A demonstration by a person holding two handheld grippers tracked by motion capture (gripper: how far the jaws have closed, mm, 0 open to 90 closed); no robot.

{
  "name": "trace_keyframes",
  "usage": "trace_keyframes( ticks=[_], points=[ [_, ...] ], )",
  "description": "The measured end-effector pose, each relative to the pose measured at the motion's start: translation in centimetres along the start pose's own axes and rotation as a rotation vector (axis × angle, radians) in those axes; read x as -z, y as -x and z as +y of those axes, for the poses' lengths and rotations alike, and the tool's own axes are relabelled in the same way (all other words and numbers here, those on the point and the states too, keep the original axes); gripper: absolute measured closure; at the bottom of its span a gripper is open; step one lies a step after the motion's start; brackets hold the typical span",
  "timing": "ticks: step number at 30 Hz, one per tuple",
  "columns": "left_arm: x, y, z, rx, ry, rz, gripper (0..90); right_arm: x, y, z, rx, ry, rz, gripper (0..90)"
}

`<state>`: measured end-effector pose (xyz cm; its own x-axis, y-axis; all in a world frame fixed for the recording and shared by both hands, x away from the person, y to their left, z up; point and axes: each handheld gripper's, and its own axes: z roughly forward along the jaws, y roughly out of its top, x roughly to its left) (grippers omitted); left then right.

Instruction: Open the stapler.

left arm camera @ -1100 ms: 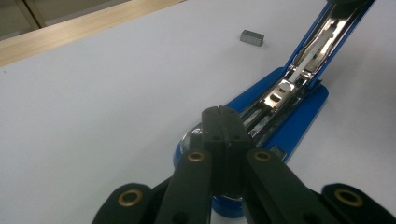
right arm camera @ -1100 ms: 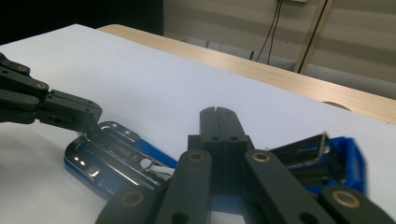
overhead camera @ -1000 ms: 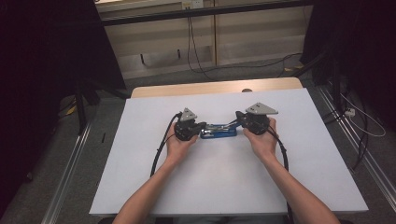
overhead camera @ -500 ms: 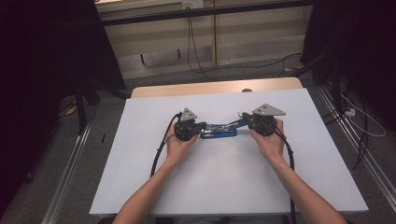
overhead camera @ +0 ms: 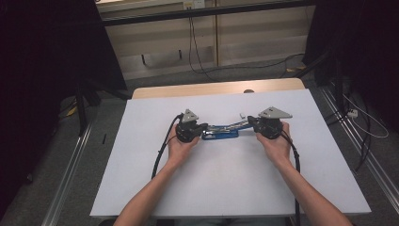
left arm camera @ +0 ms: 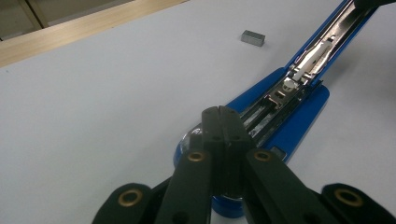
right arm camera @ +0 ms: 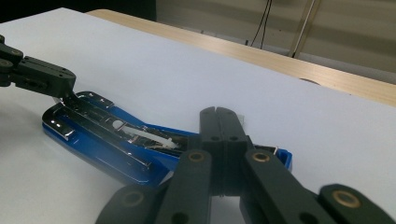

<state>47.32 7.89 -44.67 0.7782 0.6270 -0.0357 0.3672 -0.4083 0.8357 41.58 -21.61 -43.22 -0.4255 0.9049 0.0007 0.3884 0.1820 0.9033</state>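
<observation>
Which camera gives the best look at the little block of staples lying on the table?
The left gripper view: the staple block lies sharp and unobstructed on the white table beyond the open stapler. In the high view it is a tiny pale speck.

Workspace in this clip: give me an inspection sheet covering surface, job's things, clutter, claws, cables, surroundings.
Surface: white table top, bare wooden strip along its far edge.
Job's things: blue stapler lying opened out flat, its metal staple channel exposed; a small grey staple block lies apart from it on the white top.
Clutter: nothing seen.
Claws: left claw with jaws closed together, pressing on one end of the stapler; right claw with jaws closed together over the other end. Whether either pinches any part of it cannot be told.
Cables: a black cable trails from the left claw; another runs along the right forearm.
Surroundings: wood panels behind, loose cables on grey floor, dark sides.
</observation>
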Motion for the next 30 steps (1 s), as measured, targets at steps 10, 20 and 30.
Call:
trace_keyframes(
  ticks=[10, 20, 30],
  points=[
    [0.0, 0.1, 0.0, 0.005, 0.003, 0.005, 90.0, -0.2, 0.6, -0.9, -0.009, -0.031, -0.008, 90.0],
    [0.0, -0.1, -0.1, 0.007, 0.007, -0.008, 90.0, -0.4, 0.8, -1.3, -0.014, -0.048, -0.001, 90.0],
    [0.0, -0.2, -0.1, 0.025, 0.008, -0.016, 90.0, -0.5, 1.0, -1.4, -0.035, -0.027, 0.004, 90.0]
  ],
)
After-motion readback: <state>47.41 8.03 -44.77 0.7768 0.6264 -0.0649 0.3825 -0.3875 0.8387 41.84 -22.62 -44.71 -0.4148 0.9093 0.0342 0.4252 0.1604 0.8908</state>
